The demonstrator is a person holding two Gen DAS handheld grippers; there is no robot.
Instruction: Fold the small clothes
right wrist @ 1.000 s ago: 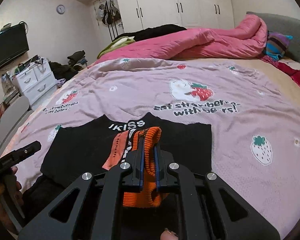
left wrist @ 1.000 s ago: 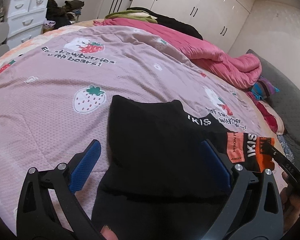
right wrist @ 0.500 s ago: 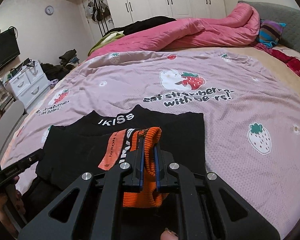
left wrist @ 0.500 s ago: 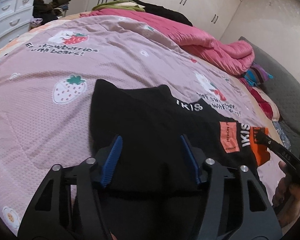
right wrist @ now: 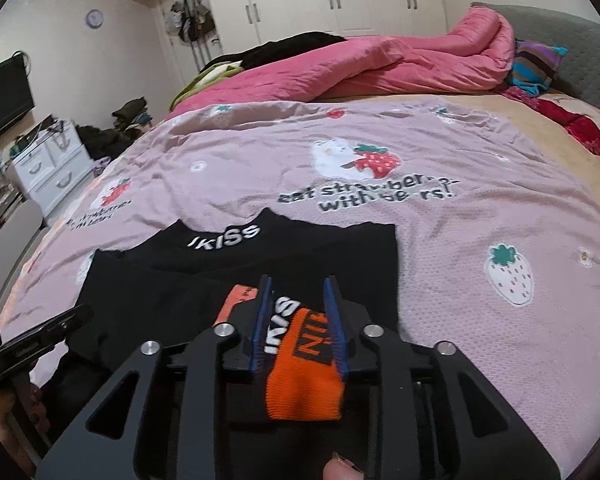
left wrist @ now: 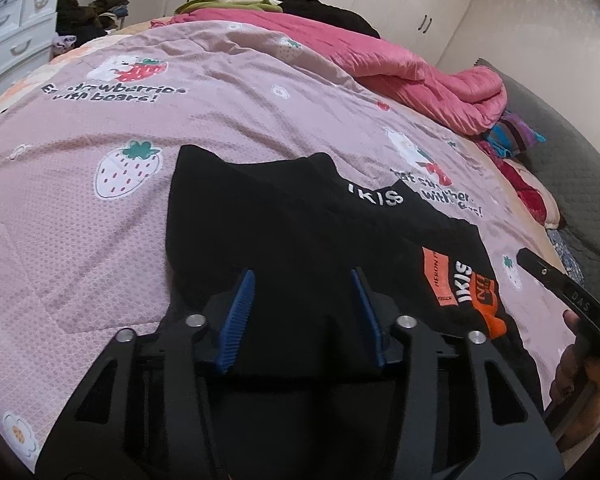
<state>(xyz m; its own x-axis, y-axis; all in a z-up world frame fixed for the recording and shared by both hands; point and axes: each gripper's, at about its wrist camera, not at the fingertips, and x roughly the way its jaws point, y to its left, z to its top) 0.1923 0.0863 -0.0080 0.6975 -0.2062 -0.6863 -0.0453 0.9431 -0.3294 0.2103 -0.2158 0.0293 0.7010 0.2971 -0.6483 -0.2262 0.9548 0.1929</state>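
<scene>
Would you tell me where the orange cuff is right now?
In the right wrist view, the orange cuff lies bottom centre between the right tool's fingers, atop the black garment.

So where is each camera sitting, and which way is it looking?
Left wrist: sits on the left hand-held gripper, looking along its open fingers over the black garment on the bed; the person's right hand shows at the edge.
Right wrist: sits on the right hand-held gripper, looking at the orange cuff between its parted fingers; a fingertip shows below.
Shared: both see the garment, the strawberry blanket and the pink quilt.
</scene>
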